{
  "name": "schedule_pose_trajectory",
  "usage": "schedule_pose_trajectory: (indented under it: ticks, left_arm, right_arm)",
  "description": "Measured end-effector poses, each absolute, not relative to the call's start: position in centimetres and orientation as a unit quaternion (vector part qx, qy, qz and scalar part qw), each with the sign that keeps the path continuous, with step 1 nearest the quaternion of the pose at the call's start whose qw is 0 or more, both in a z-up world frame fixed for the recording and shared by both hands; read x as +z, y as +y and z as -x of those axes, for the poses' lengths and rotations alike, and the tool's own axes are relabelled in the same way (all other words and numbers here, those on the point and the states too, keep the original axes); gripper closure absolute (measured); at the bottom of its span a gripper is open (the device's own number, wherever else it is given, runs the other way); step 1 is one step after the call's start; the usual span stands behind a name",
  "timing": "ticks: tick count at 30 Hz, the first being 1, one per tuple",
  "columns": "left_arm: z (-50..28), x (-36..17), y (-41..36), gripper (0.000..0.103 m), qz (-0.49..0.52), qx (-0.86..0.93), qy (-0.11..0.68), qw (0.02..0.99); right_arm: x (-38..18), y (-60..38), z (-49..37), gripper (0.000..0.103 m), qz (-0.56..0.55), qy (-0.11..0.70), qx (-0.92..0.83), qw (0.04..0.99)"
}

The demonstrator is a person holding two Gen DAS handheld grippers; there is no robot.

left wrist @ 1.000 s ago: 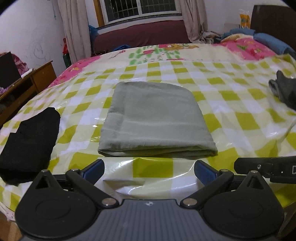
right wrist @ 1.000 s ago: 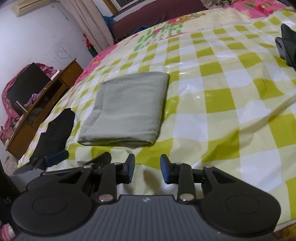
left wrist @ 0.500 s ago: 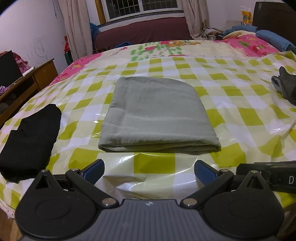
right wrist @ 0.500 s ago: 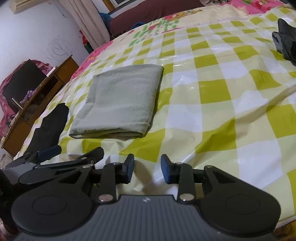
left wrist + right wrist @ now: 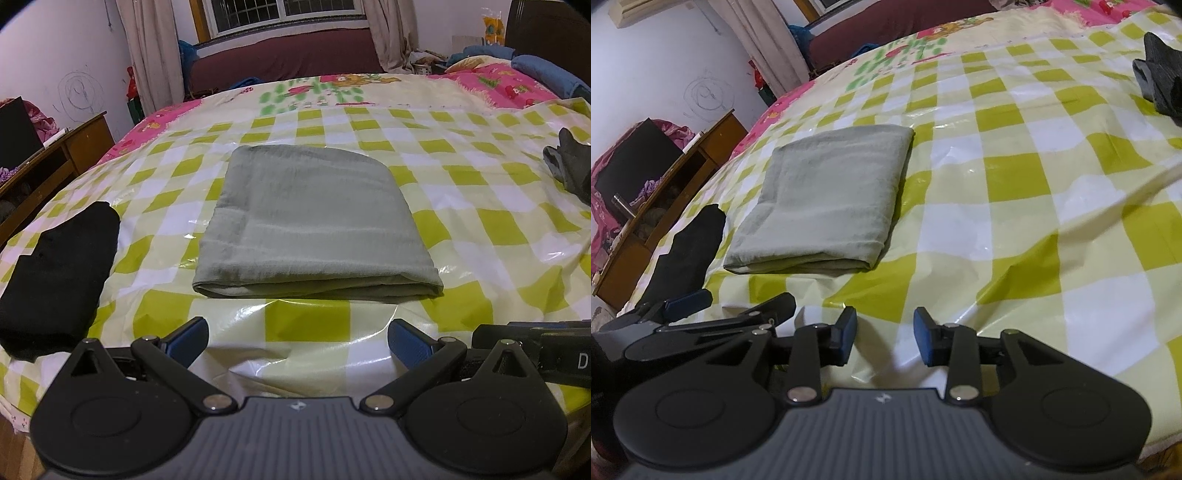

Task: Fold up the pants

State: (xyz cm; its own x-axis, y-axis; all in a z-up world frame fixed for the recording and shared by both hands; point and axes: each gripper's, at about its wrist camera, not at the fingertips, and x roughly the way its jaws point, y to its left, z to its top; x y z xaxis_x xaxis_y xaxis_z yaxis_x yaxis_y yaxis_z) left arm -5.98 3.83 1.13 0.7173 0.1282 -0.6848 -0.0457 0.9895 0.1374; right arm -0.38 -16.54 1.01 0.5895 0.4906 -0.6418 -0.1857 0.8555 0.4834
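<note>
Grippers are both hovering over the near edge of the bed: my left gripper [image 5: 297,341] is standing with its blue pads spread wide and nothing between them, and my right gripper [image 5: 885,334] is holding its pads a narrow gap apart, also around nothing, just beside the left one and to its right. Beyond the left pads the green pants [image 5: 314,225] are lying as a squared, folded stack on the checked plastic sheet [image 5: 480,221], apart from both tools, so I am judging the folding as essentially finished. From here the main risk is my own clumsiness: if I am reaching in again and catching only the top layer at the near fold, the stack could be peeling open, and on this glossy, wrinkled sheet the whole bundle could be sliding instead of staying put. With the two tools this close together, I could also be knocking one against the other. To the left a black garment [image 5: 55,273] is lying near the bed's edge, and a dark grey garment [image 5: 1161,79] is sitting well apart at the far right; dragging a tool across either could be pulling it off. For writing, I am reading only a white letter "D" on the right tool's body [image 5: 583,362], cut off at the frame's edge.
</note>
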Motion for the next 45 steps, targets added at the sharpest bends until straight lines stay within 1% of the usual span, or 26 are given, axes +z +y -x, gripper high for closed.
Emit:
schedule_pose_trajectory:
  ticks: [25, 45]
  left_arm:
    - [5.73, 0.78, 3.83, 0.0, -0.06, 0.047, 0.382, 0.921]
    - [5.66, 0.69, 3.86, 0.0, -0.06, 0.047, 0.384, 0.92]
  right_arm:
    - [0.45, -16.69, 0.33, 0.067, -0.188, 0.41, 0.196, 0.871]
    - [0.13, -16.67, 0.13, 0.063, -0.193, 0.408, 0.198, 0.87]
